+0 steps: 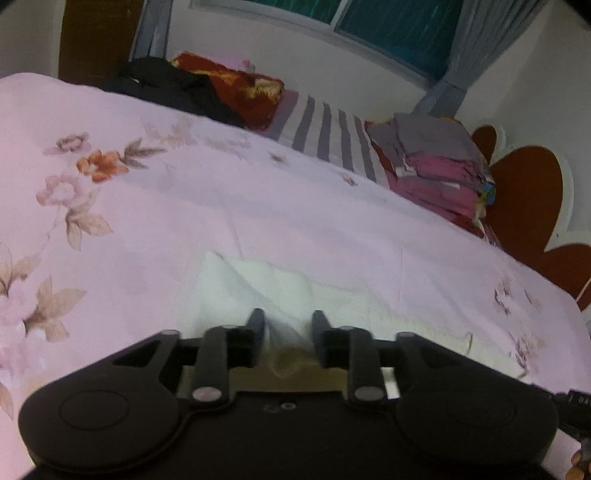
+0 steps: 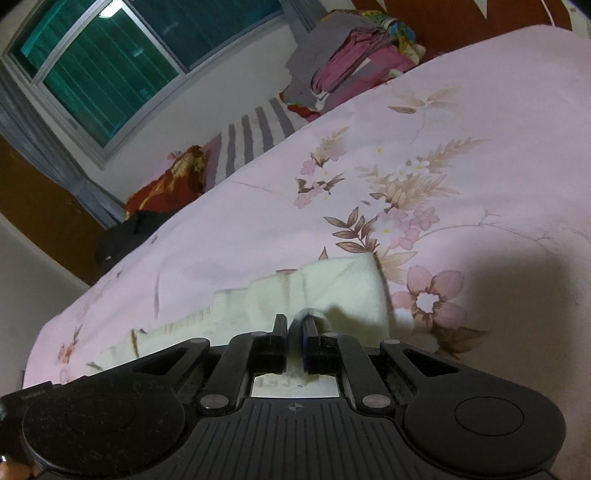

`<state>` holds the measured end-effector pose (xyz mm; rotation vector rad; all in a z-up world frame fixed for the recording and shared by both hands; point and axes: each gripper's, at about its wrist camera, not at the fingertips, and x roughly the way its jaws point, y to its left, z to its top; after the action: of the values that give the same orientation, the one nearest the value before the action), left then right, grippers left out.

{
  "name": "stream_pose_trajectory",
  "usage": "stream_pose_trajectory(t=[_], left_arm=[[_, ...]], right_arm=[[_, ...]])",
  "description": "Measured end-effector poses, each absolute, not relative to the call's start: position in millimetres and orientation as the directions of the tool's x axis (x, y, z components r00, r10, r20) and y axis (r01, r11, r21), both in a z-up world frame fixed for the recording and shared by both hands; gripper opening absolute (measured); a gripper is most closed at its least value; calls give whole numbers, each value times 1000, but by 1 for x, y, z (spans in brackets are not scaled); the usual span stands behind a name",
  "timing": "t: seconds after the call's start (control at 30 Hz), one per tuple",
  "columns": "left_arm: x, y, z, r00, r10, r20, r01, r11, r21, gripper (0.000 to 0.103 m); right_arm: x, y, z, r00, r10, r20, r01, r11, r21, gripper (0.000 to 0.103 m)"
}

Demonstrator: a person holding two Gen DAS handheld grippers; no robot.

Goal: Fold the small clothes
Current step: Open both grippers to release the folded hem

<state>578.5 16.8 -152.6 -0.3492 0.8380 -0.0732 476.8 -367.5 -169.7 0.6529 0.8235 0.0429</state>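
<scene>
A small white garment [image 1: 258,291] lies crumpled on the pink floral bedspread [image 1: 184,206], right in front of both grippers. My left gripper [image 1: 288,321] has its jaws a little apart with a fold of the white cloth running between the fingers. In the right wrist view the same white garment [image 2: 332,284] lies stretched to the left along the bedspread [image 2: 443,147]. My right gripper [image 2: 294,324] is shut on an edge of it, and a fold of cloth bulges out above the fingertips.
A stack of folded pink and grey clothes [image 1: 436,162] sits at the bed's far side by the red headboard [image 1: 528,206]. A striped sheet [image 1: 325,129], a red blanket [image 1: 236,85] and black clothing [image 1: 173,88] lie below the window [image 1: 388,26].
</scene>
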Motion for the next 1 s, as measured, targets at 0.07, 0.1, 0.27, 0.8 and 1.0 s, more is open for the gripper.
stream_pose_trajectory(t=[0.07, 0.1, 0.27, 0.8, 1.0], left_arm=[[577, 23, -146, 689, -228, -688, -71, 923, -378, 56], [576, 26, -143, 702, -227, -675, -72, 921, -384, 64], [572, 25, -137, 706, -251, -662, -3, 934, -358, 66], [590, -1, -172, 637, -256, -727, 106, 963, -246, 39], [589, -3, -173, 643, -256, -721, 131, 965, -227, 9]], right_arm=[[479, -369, -170, 687, 287, -667, 205, 805, 557, 5], [480, -369, -170, 687, 292, -666, 197, 807, 557, 5], [480, -371, -166, 697, 295, -653, 164, 822, 546, 6], [489, -357, -173, 687, 280, -671, 11, 919, 394, 40], [501, -346, -182, 658, 287, -696, -49, 939, 340, 27]])
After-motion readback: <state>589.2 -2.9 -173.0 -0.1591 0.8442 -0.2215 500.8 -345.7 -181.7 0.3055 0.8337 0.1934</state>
